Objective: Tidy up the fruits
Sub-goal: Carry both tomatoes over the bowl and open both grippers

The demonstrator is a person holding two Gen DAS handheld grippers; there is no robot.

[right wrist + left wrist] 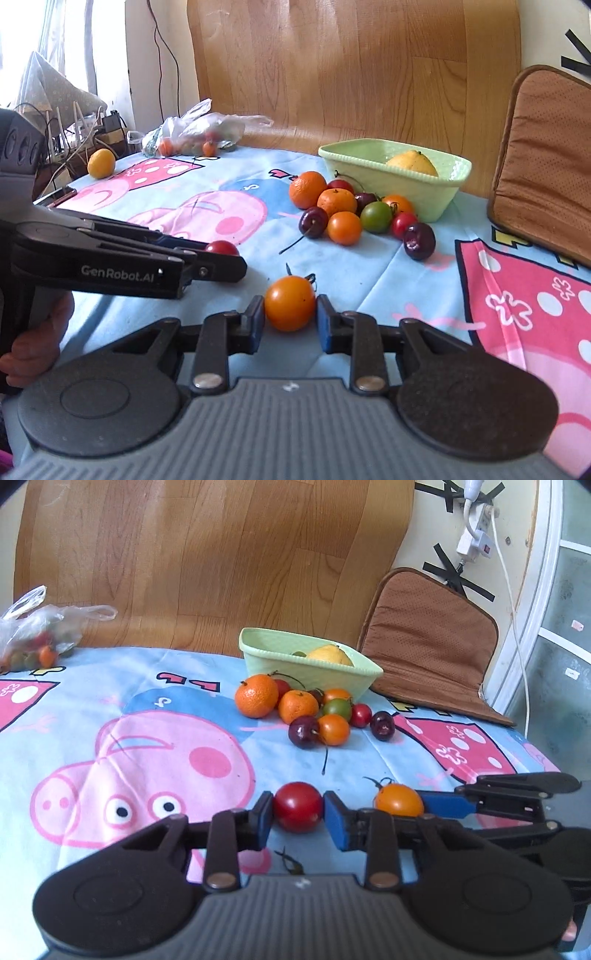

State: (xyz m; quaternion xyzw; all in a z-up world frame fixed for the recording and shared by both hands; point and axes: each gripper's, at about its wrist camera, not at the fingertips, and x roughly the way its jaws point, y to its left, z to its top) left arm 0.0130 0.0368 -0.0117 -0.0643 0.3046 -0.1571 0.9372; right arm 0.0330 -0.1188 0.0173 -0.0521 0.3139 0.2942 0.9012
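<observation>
Low in the middle of the left wrist view, my left gripper (298, 808) is closed on a red cherry tomato (297, 806), both blue pads pressing its sides while it rests on the cartoon-print cloth (110, 701). Just to its right in that frame sits an orange cherry tomato (399, 799), and my right gripper (290, 314) has its pads against that one on both sides, narrowly closed around it; the right wrist view shows this at lower centre. Neither tomato looks lifted off the cloth. At centre left of the right wrist view I see the left gripper's black body reaching in, with a hand (33, 343) on its handle at the lower left edge. Further up, right of centre, a pale green dish (280, 664) holds a yellow lemon (330, 654), and a heap of mandarins, cherries and small tomatoes (314, 712) lies touching its near side. A clear plastic bag (33, 635) with more fruit lies at the left edge, and a brown cushion (428, 642) leans at the right.
</observation>
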